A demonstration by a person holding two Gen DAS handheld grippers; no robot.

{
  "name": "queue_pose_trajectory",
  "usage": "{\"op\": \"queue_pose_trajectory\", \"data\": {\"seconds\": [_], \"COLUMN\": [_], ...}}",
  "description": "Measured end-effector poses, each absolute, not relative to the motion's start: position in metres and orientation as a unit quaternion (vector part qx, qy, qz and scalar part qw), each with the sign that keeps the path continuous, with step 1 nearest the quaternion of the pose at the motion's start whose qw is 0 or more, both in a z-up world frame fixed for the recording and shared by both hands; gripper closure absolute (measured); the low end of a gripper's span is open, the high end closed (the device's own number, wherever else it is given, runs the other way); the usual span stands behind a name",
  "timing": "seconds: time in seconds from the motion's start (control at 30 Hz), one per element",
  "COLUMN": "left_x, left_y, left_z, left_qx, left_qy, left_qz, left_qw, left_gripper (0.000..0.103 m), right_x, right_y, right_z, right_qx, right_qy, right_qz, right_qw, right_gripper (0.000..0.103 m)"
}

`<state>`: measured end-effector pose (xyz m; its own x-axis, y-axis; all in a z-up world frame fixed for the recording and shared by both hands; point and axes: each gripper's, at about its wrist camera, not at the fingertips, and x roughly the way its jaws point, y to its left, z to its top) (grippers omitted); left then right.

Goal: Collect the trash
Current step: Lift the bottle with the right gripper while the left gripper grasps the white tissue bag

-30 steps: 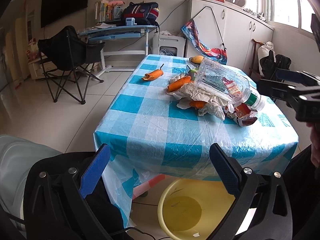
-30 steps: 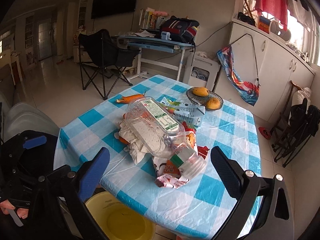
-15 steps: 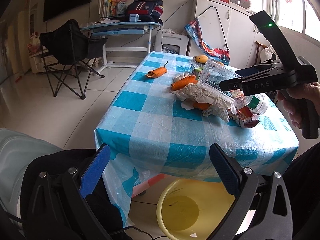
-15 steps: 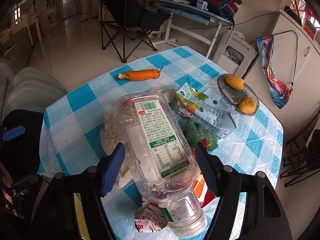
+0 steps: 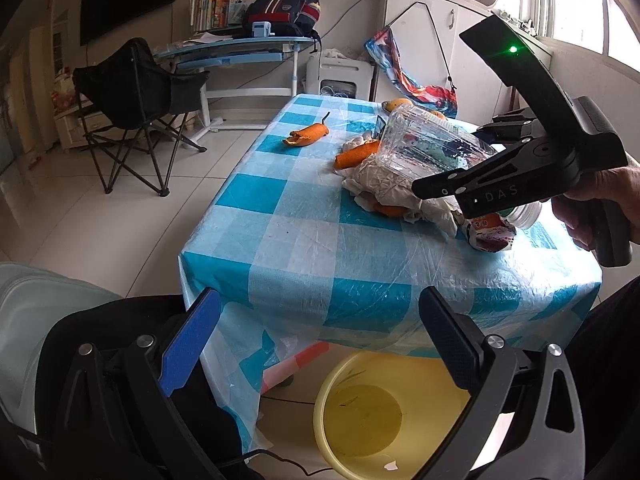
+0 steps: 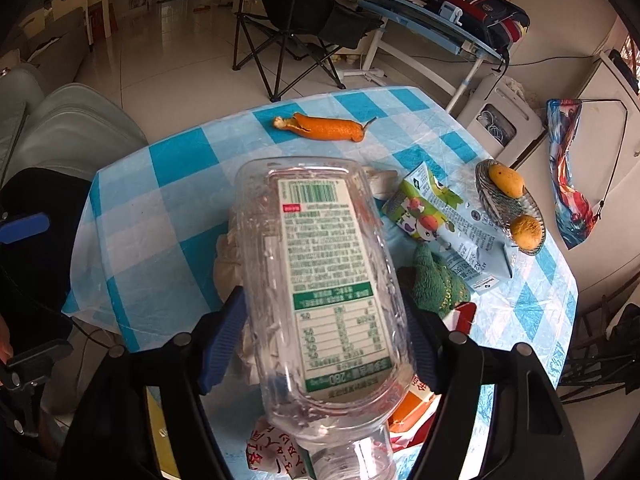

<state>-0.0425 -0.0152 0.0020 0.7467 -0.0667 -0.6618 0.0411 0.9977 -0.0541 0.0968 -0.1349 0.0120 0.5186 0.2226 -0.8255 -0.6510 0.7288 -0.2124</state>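
A clear plastic bottle [image 6: 328, 280] with a green-and-white label lies tilted on a heap of crumpled paper [image 5: 384, 180] on the blue-checked table [image 5: 320, 240]. My right gripper [image 6: 322, 304] straddles the bottle [image 5: 424, 148] near its neck; its jaws are closing and the blue pads [image 6: 224, 332] lie against the bottle's sides. A red snack wrapper [image 6: 276, 452] lies under the neck. An orange peel [image 6: 324, 128] lies alone farther back. My left gripper [image 5: 320, 300] stands open with nothing in it, low before the table edge and above a yellow basin [image 5: 400, 368].
A drink carton [image 6: 440, 216], a green cloth [image 6: 436, 280] and a dish with two fruits [image 6: 508, 204] sit right of the bottle. A black folding chair [image 5: 136, 92] and a blue desk [image 5: 232, 48] stand beyond the table. A hand [image 5: 600, 200] holds the right gripper's handle.
The right gripper came down over the heap and forward along the bottle, rolling a little, and its jaws narrowed from wide open onto the bottle's sides. The left gripper stayed put.
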Motion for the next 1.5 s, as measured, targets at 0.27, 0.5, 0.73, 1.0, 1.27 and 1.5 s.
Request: {"op": "queue_pose_trajectory", "data": {"seconds": [0.27,0.5,0.73,1.0,1.27,1.5], "left_x": [-0.04,-0.021,0.028,0.094,0.112,0.098], "left_y": [-0.01,-0.015,-0.059,-0.09,-0.082,-0.047], "left_z": [0.004,0.018,0.033,0.015,0.004,0.031], "left_qx": [-0.034,-0.052,-0.013,0.008,-0.031,-0.116], "left_qy": [0.354,0.345,0.337,0.376,0.392,0.353], "left_qz": [-0.03,-0.05,-0.083,-0.054,-0.089,-0.114], "left_qw": [0.934,0.936,0.938,0.925,0.915,0.922], "left_gripper": [0.007,0.007,0.007,0.007,0.072,0.075], "right_x": [0.095,0.091,0.082,0.082,0.085,0.081], "right_y": [-0.191,-0.261,-0.293,-0.305,-0.307,-0.302], "right_z": [0.062,0.08,0.057,0.051,0.046,0.046], "right_qx": [-0.08,0.124,0.229,0.261,0.268,0.262], "right_qy": [0.359,0.321,0.314,0.31,0.309,0.309], "right_qz": [0.246,0.241,0.243,0.261,0.273,0.278], "right_qw": [0.897,0.908,0.889,0.876,0.871,0.871], "right_gripper": [0.048,0.047,0.047,0.047,0.047,0.047]}}
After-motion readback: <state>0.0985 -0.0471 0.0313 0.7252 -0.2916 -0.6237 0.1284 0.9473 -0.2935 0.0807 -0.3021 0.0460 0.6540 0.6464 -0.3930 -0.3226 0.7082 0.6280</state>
